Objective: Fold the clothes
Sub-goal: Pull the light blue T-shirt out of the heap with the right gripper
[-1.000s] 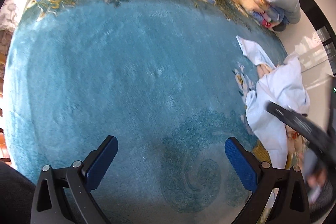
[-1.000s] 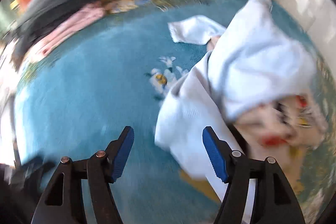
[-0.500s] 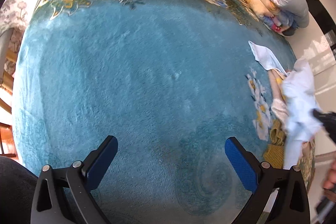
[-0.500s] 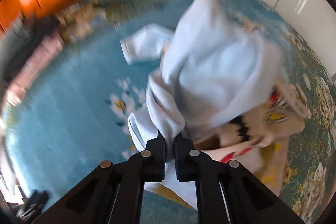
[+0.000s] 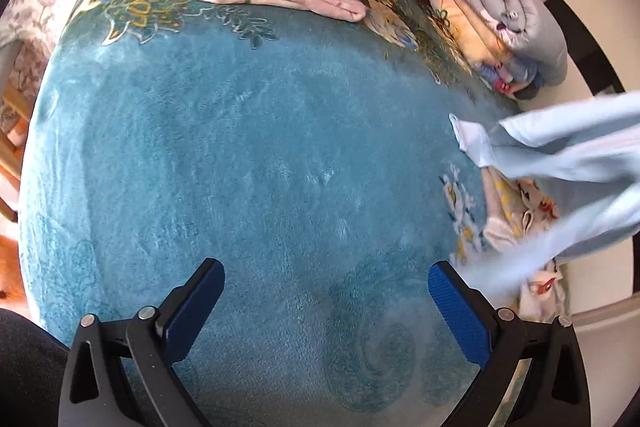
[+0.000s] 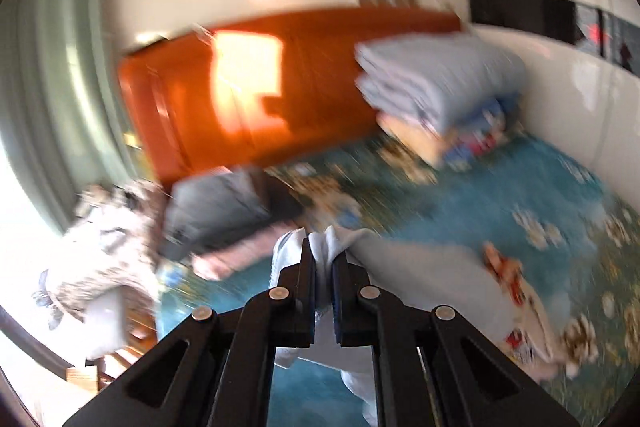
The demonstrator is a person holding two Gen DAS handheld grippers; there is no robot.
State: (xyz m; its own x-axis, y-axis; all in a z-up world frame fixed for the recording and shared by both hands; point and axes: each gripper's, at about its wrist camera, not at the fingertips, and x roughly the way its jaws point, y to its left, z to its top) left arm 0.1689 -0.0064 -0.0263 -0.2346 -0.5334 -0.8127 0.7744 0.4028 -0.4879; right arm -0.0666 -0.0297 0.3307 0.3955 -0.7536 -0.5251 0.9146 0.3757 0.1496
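A pale blue cotton garment is clamped in the closed right gripper, trailing right of the wide-open, empty left gripper above a teal plush blanket.

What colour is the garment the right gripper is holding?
Plain pale blue; the garment shows best in the left wrist view, pinched by the right gripper.

Pale blue garment lifted off blue blanket, bunched, hanging.

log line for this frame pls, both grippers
phase: garment pickup | right gripper: shut on light blue garment, lifted off blue blanket | left gripper: open, empty, over blanket
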